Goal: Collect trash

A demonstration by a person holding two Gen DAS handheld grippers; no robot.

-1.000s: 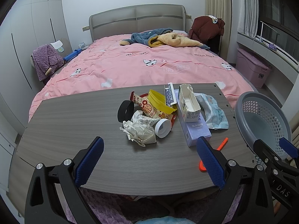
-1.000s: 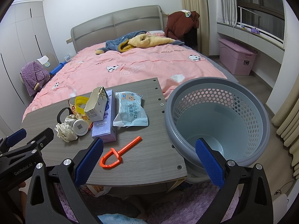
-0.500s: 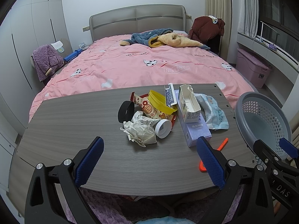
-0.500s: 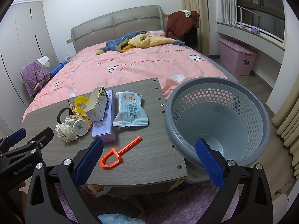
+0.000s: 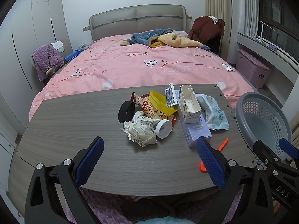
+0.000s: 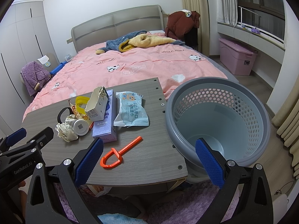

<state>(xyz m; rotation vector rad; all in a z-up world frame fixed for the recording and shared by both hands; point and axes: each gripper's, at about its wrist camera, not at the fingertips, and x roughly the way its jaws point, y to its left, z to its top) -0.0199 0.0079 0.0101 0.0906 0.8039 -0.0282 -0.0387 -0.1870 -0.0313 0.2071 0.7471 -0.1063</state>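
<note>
Both sets of tongs hung wide apart with nothing in them, the left tongs (image 5: 149, 158) at the near edge of the counter (image 5: 74, 123), the right tongs (image 6: 148, 157) straddling the counter's right corner and the basket (image 6: 261, 112). The trash sat heaped mid-counter: crumpled paper (image 5: 140, 132) nearest you, the white cap (image 5: 163, 128) touching it, the torn carton (image 5: 188, 102) lying on the purple box (image 5: 196, 132), the wipes packet (image 6: 131, 113) to the right, and the orange plastic loop (image 6: 119, 153) alone, closest to the basket. The basket stood off the counter's right end, empty as far as you could see. The risk, to my eye: the pieces overlapped, so pinching one could drag its neighbours off the edge, and the flat orange piece could slip from the pads.
</note>
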